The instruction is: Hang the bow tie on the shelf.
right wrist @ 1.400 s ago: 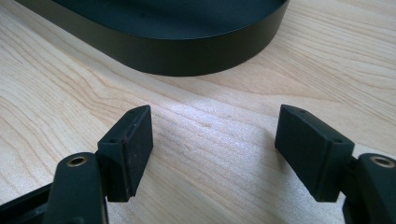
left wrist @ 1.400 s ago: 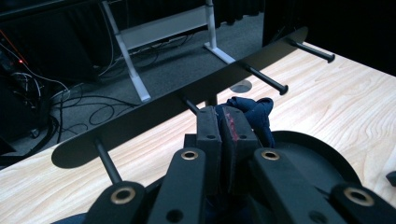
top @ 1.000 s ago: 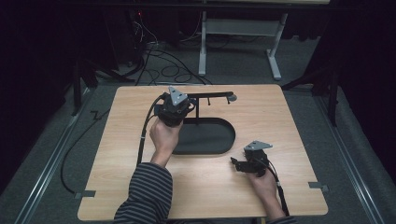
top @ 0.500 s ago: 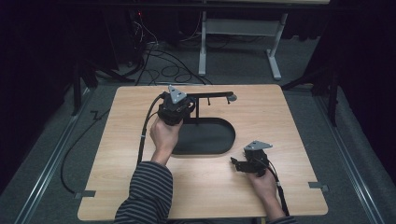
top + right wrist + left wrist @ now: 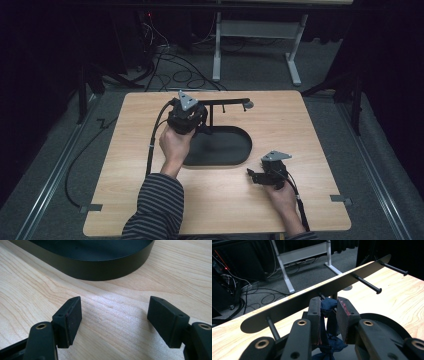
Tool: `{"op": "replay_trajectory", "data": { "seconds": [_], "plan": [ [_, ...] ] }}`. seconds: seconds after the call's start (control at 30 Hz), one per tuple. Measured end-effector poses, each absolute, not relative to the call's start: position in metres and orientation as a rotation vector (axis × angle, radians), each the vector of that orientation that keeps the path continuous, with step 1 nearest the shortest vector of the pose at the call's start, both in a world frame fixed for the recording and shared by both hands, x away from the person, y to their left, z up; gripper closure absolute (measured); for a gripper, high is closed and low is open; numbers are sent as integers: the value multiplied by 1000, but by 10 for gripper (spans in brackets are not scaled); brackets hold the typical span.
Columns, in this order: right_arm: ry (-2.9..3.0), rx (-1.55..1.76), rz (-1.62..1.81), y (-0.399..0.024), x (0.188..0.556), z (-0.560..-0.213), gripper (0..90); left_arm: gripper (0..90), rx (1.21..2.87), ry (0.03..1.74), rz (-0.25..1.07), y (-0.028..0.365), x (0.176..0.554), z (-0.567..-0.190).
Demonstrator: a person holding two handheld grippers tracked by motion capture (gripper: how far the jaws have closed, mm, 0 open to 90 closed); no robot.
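Two grippers: left hand-held gripper [image 5: 186,119] up at the rack, right hand-held gripper [image 5: 260,175] parked low on the table [image 5: 310,130], near its front-right part.
Left grip: jaws pressed onto a dark blue cloth [image 5: 329,305]; a bunch of fabric pokes above the pads, the rest hangs below btwn the jaws.
Right grip: jaws spread wide, nothing btwn them, bare wood under them.
Cloth position: held just in front of the rack's flat crossbar [image 5: 317,296], near its middle, in line w/ the upright post behind it. Cannot tell if it touches a peg.
Rack: black stand w/ oval base [image 5: 220,146]; pegs [image 5: 367,284] stick out from the bar toward the left gripper cam.
Progress: judged mid-way. Cloth is picked up and brought to the bar; hanging it on a peg or over the bar looks not yet done, release still to come.
Left to do: prob. drape or hook the cloth, open jaws, pull back.
Edges: bar's edge runs close across the jaws' front; pegs to either side of the cloth leave a narrow slot. Base rim sits just ahead of the right gripper.
Open room: wide bare table right of the rack and along the front; left side also free. Left gripper's cable [image 5: 152,145] trails off the table's left-front side, clear of the rack.
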State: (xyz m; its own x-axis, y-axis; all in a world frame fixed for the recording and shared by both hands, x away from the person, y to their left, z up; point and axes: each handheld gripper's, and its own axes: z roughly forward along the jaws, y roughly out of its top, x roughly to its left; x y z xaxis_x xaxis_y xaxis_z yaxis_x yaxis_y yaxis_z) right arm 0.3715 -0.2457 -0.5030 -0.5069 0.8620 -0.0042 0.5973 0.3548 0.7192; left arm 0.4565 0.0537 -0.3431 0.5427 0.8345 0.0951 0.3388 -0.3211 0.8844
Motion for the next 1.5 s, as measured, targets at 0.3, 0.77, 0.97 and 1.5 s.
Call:
{"op": "replay_trajectory", "data": {
  "seconds": [0.3,0.77,0.97,1.5],
  "plan": [
    [2239,1278,945,-245,371,-503,292,654,1894,936,675,61,443,-338],
    [2240,1275,941,-245,371,-503,292,603,1895,907,599,89,419,-341],
    [2240,1273,940,-245,371,-503,292,589,1895,893,591,97,411,-342],
    [2241,1271,937,-245,371,-503,291,576,1873,915,567,128,390,-350]
  ]
}}
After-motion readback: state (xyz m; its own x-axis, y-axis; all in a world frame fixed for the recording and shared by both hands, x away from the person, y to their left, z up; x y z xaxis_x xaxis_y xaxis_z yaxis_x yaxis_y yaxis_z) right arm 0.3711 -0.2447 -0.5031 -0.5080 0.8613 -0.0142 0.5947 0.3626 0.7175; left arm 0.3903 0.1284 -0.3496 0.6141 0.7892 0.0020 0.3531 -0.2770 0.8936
